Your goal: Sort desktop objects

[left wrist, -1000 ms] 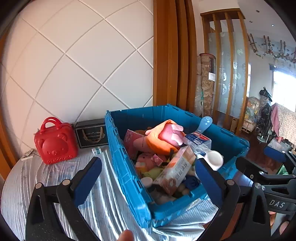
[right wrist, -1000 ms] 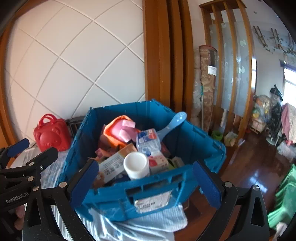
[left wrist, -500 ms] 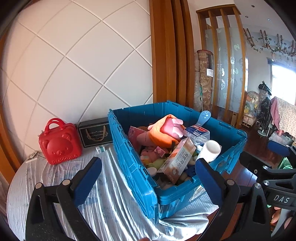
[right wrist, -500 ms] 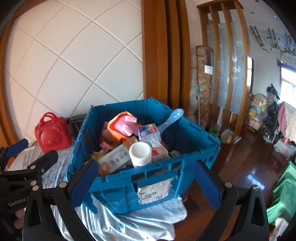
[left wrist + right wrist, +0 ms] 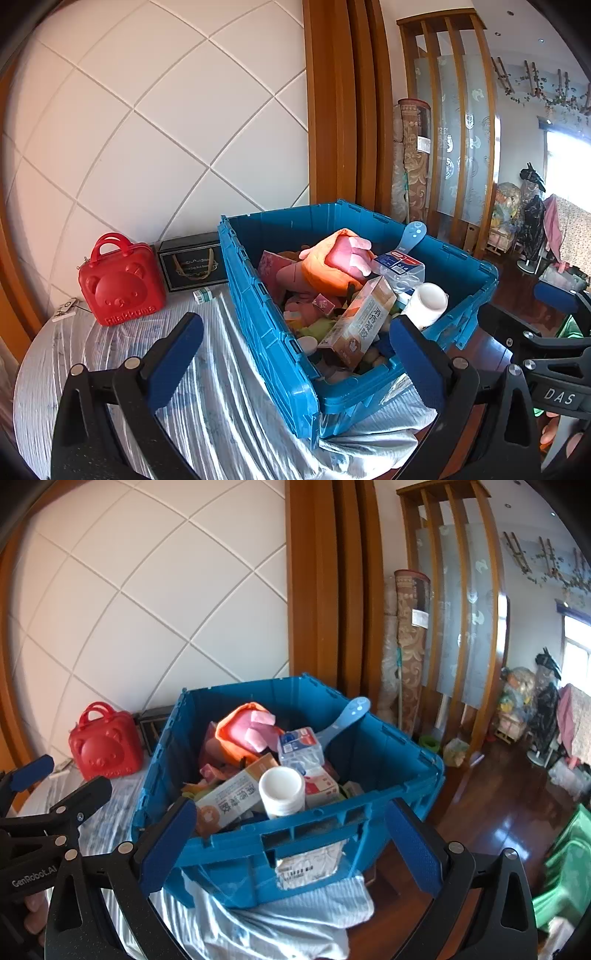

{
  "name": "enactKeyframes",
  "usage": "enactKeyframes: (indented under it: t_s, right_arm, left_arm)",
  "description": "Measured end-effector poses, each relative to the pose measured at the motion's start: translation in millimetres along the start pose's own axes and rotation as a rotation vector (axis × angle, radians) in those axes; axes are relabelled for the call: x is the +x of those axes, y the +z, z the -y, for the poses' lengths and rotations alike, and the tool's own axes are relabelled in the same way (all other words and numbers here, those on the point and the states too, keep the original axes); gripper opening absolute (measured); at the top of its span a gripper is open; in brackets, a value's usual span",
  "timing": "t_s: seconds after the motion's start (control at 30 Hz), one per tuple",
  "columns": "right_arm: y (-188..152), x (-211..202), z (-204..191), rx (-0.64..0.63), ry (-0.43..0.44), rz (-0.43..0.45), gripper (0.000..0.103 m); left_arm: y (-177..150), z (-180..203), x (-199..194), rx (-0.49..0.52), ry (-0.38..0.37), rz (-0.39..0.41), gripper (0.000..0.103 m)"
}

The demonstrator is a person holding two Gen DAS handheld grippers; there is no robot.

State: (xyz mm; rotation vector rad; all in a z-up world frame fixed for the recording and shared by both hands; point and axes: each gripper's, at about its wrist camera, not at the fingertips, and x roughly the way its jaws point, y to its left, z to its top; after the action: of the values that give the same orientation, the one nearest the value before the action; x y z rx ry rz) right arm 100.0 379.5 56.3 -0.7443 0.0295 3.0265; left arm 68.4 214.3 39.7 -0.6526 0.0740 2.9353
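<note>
A blue plastic crate (image 5: 273, 332) (image 5: 388, 753) stands on the table's right end, heaped with objects: an orange and pink plush toy (image 5: 332, 262) (image 5: 247, 731), a tan carton (image 5: 360, 319) (image 5: 232, 799), a white cup (image 5: 424, 302) (image 5: 281, 790), a clear box with a blue label (image 5: 400, 264) (image 5: 299, 744) and a blue spoon (image 5: 412, 234) (image 5: 351, 712). My left gripper (image 5: 295, 354) is open, held before the crate's near left corner with nothing between its fingers. My right gripper (image 5: 288, 845) is open too, in front of the crate's labelled end wall.
A red bear-faced case (image 5: 120, 282) (image 5: 105, 749), a black gift box (image 5: 194, 264) and a small green and white box (image 5: 203, 295) sit by the tiled wall. A silvery striped cloth (image 5: 184, 398) covers the table. Beyond the crate lies a wooden floor (image 5: 498, 812) with a green stool (image 5: 565, 867).
Both grippers have drawn back from the crate and risen a little, so the crate looks smaller and more of the table and wall shows. Both stay open and empty.
</note>
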Motion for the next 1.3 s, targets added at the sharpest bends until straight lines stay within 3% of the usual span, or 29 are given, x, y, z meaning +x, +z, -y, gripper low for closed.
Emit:
enactKeyframes:
  t_s: [0.8,1.3]
  right_arm:
    - [12.3,35.5,16.9,-0.004,0.027,0.009,0.103]
    - [8.9,55.5,20.5,-0.018,0.049,-0.010,0.103]
  left_arm:
    - [6.5,13.1,25.1,-0.008,0.038,0.019,0.102]
    - [2.7,26.2,40.9,0.001,0.025,-0.018,0.102]
